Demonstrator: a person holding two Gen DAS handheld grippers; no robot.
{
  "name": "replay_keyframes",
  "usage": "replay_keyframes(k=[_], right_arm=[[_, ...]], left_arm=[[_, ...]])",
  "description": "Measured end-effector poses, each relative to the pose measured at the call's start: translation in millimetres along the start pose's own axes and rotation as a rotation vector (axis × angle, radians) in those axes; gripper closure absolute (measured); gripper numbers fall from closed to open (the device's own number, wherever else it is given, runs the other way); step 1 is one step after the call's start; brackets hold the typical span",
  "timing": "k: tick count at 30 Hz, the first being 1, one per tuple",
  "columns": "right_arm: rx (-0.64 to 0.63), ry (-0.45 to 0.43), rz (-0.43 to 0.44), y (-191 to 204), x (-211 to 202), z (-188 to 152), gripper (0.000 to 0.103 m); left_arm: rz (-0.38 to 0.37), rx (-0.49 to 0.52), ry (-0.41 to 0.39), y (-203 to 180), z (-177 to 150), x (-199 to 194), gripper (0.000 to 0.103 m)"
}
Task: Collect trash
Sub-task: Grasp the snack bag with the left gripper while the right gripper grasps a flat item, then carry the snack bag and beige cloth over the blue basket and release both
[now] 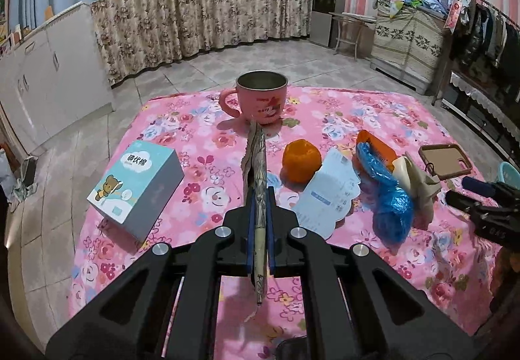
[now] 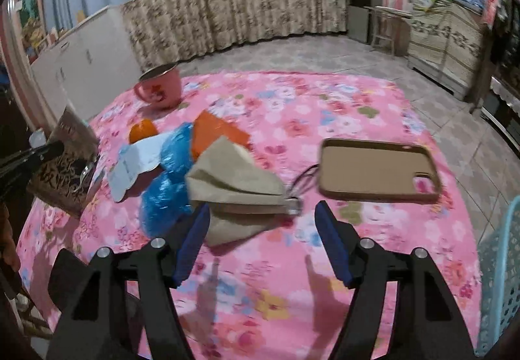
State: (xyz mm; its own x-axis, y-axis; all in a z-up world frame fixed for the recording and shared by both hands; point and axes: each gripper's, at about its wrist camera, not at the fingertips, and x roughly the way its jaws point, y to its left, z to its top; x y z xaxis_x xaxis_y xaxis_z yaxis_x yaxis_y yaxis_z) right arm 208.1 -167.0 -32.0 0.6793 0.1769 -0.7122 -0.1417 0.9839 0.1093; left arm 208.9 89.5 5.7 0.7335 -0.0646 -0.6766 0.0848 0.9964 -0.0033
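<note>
Right now the left gripper [image 1: 260, 213] is clamped on a flat wrapper [image 1: 256, 165], held edge-on above the pink tablecloth [image 1: 373, 113]. Right gripper [image 2: 260, 230] gapes wide, empty; beige crumpled paper [image 2: 234, 184] lies just ahead btwn its fingers, w/ blue plastic bag [image 2: 169, 184] beside it.

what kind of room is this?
Likely a home living or bedroom area: floral curtains along the wall, clothes on a rack, a water dispenser, and a table under a pink floral cloth.
</note>
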Motion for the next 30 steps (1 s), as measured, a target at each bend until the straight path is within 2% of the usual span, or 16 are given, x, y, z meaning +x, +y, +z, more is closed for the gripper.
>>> replay_keyframes(k=[5,7,10,13,16,21,27,30], right_arm=[[-0.033,0.046,0.006,17,19,-2,0.036],[-0.044,0.063,0.012,20,26,-1,0.039],[-0.037,0.081,0.051,17,31,0,0.074],[-0.045,0.059,0.055,15,23,1,0.089],[-0.036,0.028,0.049,4,9,3,0.095],[-0.007,-0.026,0.037,-25,-26,3,0.095],[0.049,-0.088,-0.002,-75,-78,-7,0.095],[0.079,-0.113,-0.039,-101,-104,-15,0.095]], left_arm=[[-0.013,0.007,0.000,0,-1,1,0.099],[-0.017,0.009,0.000,0,-1,1,0.099],[-0.019,0.012,0.002,-1,-1,1,0.099],[-0.018,0.013,0.004,-3,0,1,0.099],[-0.019,0.012,0.002,-3,0,1,0.099],[-0.027,0.034,-0.017,-18,7,-7,0.100],[-0.074,0.086,-0.048,-62,18,-23,0.099],[-0.116,0.126,-0.067,-98,25,-30,0.099]])
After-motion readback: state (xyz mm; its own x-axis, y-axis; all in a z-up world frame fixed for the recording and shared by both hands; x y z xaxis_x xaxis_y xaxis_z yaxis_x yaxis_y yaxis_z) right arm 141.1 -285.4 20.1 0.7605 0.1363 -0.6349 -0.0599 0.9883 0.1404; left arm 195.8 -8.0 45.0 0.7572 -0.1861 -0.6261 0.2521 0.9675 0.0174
